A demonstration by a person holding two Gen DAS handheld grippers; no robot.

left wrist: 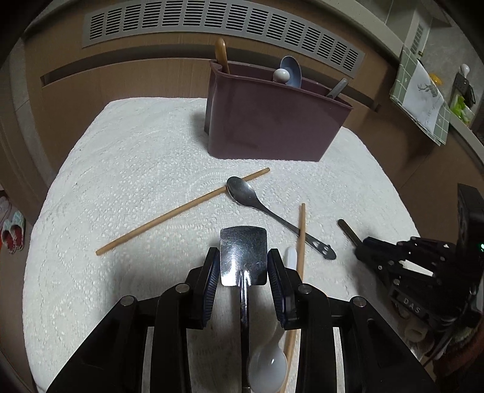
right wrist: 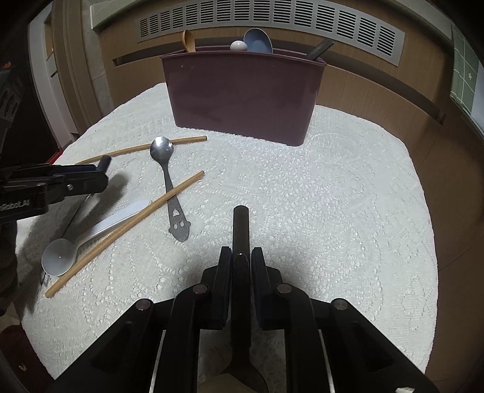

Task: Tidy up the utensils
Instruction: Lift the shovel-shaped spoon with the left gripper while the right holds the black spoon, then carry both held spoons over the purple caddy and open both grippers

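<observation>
My left gripper (left wrist: 243, 266) is shut on a square-ended steel spoon (left wrist: 243, 254), its pads on the blade's two sides. My right gripper (right wrist: 241, 263) is shut on a dark utensil handle (right wrist: 241, 229) that sticks out forward; it also shows in the left wrist view (left wrist: 348, 229). A maroon utensil holder (left wrist: 272, 121) (right wrist: 242, 96) stands at the back of the white cloth with several utensils in it. On the cloth lie a steel spoon (right wrist: 165, 160) (left wrist: 257, 199), two wooden chopsticks (right wrist: 127, 229) (left wrist: 181, 208) and a white plastic spoon (right wrist: 78, 241) (left wrist: 267, 365).
The white textured cloth (right wrist: 332, 196) covers the table and drops off at its rounded edges. A brown cabinet with a vent grille (right wrist: 272, 21) stands behind the holder. A green checked towel (left wrist: 420, 96) hangs at the right.
</observation>
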